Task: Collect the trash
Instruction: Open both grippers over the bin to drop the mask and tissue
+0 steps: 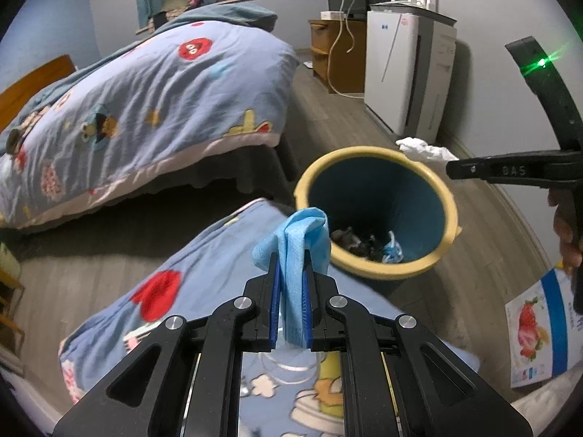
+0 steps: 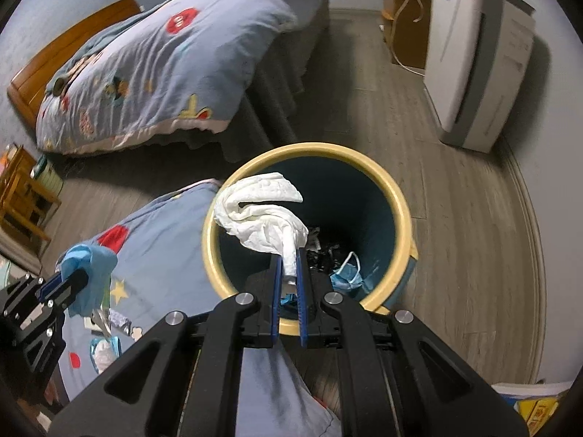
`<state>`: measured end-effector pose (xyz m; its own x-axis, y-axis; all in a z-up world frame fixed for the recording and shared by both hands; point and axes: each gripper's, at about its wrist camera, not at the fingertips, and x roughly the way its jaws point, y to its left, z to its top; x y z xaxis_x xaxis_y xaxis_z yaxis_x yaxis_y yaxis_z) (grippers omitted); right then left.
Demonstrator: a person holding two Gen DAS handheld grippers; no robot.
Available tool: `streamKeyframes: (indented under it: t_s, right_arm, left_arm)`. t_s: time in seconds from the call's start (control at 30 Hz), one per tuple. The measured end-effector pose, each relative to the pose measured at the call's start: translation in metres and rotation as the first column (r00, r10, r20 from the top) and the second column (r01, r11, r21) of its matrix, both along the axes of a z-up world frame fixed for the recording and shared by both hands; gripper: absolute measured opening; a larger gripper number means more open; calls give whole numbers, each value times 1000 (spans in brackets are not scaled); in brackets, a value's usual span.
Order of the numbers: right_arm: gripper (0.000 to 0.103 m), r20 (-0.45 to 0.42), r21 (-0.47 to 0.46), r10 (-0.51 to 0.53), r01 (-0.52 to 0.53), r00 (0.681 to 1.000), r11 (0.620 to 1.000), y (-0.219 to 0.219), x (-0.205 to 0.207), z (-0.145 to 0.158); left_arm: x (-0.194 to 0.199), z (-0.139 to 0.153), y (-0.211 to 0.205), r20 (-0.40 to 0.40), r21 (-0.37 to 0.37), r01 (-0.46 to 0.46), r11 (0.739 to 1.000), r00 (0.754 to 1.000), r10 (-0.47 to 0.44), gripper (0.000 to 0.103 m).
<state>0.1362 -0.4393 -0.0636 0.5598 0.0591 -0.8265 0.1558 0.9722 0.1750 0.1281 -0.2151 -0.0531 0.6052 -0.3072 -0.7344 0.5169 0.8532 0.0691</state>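
Fingers (image 2: 277, 276) hide white tissue (image 2: 262, 211) tail; bin (image 2: 399, 196) bottom murky.

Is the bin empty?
No: the bin already holds a blue face mask and dark scraps at its bottom.

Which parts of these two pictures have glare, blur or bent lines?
Left wrist view: a green light on the right gripper's body makes star-shaped glare, and the floor boards curve from the fisheye. Right wrist view: the white appliance at the edge looks smeared, while the white tissue stays sharp.
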Motion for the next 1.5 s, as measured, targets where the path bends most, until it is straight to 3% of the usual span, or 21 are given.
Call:
streamKeyframes:
  t_s: [0.33,0.57,0.9,1.3,1.43,1.5]
  right_arm:
    - [7,-7,23,-103,103,995,994,-35,-1,-19]
    - [7,-47,40,-133,135,990,990,-44,1,-42]
    - [7,-72,75,-95,100,993,992,-38,8,-54]
    - [7,23,72,-82,80,996,994,-33,13,-38]
    - [11,22,50,-78,77,997,996,-33,14,-38]
    - [23,15,46,-79,79,997,996,-32,14,-39]
  left_arm:
    - [10,3,-48,14,9,69,998,998,-69,11]
    - [37,-12,-67,-70,-81,58,995,996,-63,11]
    - [61,-30,-96,-70,-13,56,998,996,-57,11]
    - [86,-13,-106,-16,-34,31,999,999,-31,11]
    - [86,-14,-105,-20,-47,22,999,1000,-23,21]
    - [84,-16,-105,-23,-47,18,999,1000,-19,30]
